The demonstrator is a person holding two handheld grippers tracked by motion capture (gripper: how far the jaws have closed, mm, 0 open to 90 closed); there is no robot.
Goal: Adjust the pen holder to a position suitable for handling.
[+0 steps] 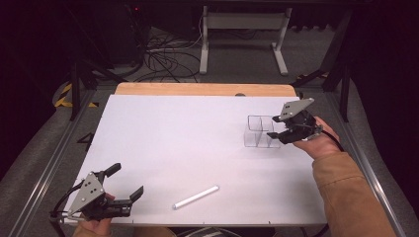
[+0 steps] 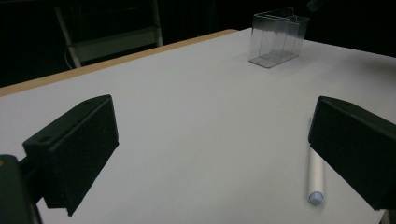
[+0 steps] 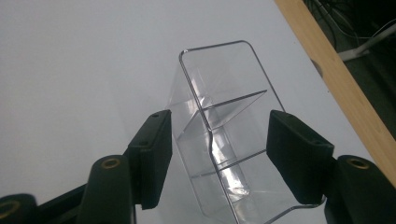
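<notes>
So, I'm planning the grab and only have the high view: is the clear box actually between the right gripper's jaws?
Observer: Yes. In the right gripper view the clear box sits between the jaws of the right gripper, the left pad seemingly just clear of its wall.
Operator: Anything inside it?
Observer: No, its divided compartments are empty.
Operator: And the white stick near the left gripper?
Observer: The left gripper view shows the white stick has a bluish tip on the end nearest the camera.
</notes>
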